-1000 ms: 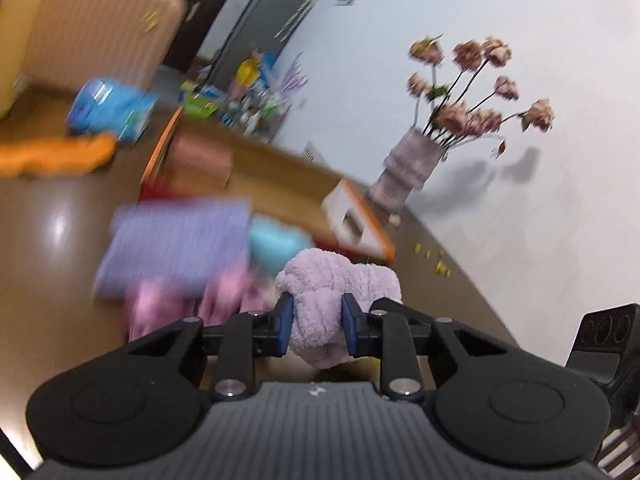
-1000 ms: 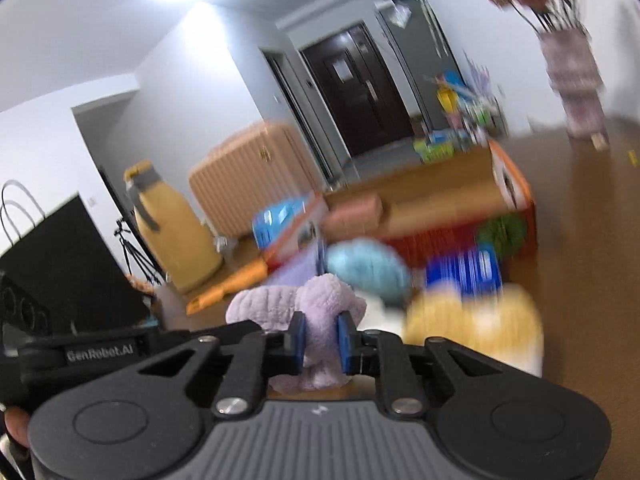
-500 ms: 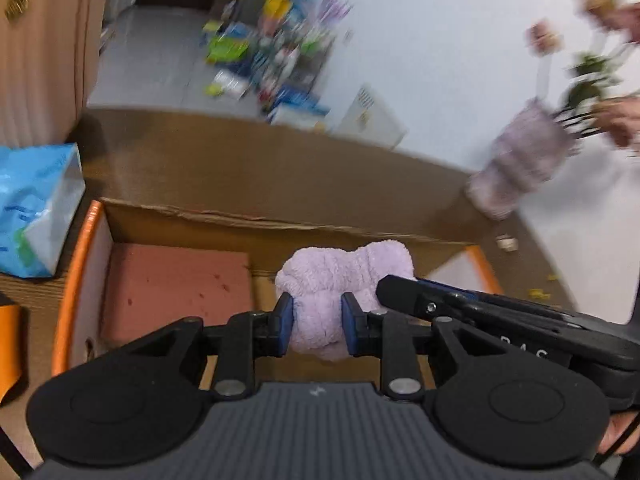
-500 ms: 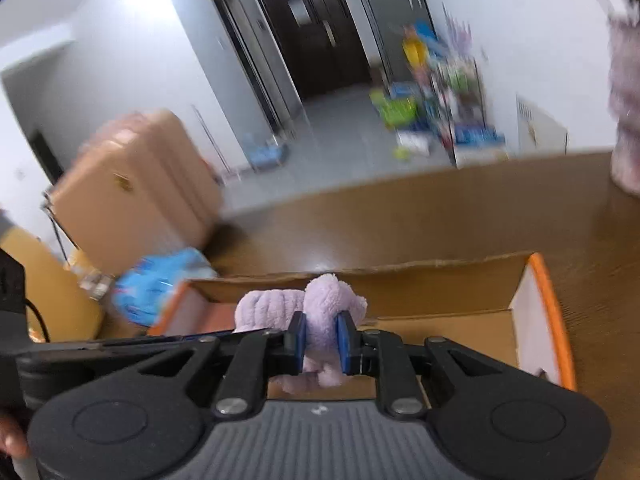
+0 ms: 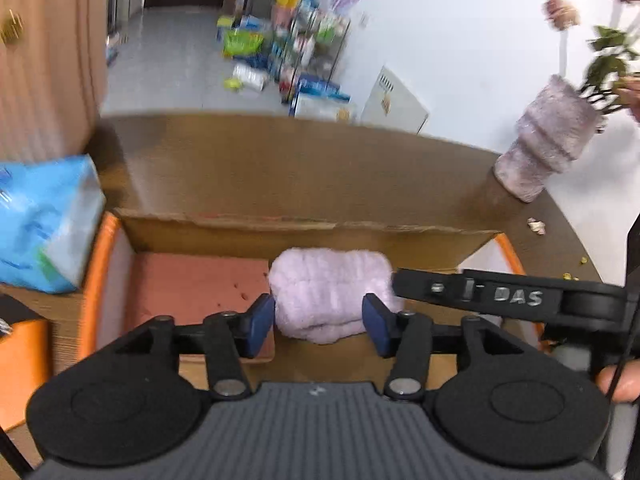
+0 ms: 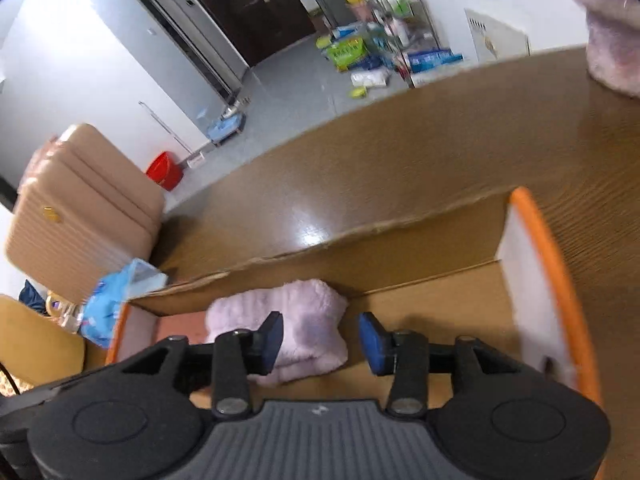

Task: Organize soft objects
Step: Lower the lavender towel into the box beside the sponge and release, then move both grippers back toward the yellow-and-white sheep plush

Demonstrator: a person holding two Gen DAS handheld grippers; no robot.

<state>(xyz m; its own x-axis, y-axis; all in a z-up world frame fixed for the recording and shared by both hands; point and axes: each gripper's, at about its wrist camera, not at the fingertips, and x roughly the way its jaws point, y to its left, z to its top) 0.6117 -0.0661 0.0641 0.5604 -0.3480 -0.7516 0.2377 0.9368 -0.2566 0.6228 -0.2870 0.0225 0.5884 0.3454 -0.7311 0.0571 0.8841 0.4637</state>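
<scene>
A folded fluffy lilac towel (image 5: 332,292) lies inside an open cardboard box with orange-edged flaps (image 5: 94,280), against its back wall. It also shows in the right wrist view (image 6: 296,328), in the same box (image 6: 536,248). My left gripper (image 5: 319,322) is open just in front of the towel, its blue pads apart on either side. My right gripper (image 6: 319,342) is open too, with the towel behind its left pad. The right gripper's body crosses the left wrist view at the right.
A pink flat item (image 5: 196,284) lies in the box's left part. A blue plastic pack (image 5: 44,224) rests at the box's left edge. A fuzzy vase with dried flowers (image 5: 548,152) stands on the brown table at the right. A tan suitcase (image 6: 76,208) stands beyond the table.
Both grippers carried the lilac towel from the pile of soft things to the box, then opened and let it go. The towel now lies in the box.
</scene>
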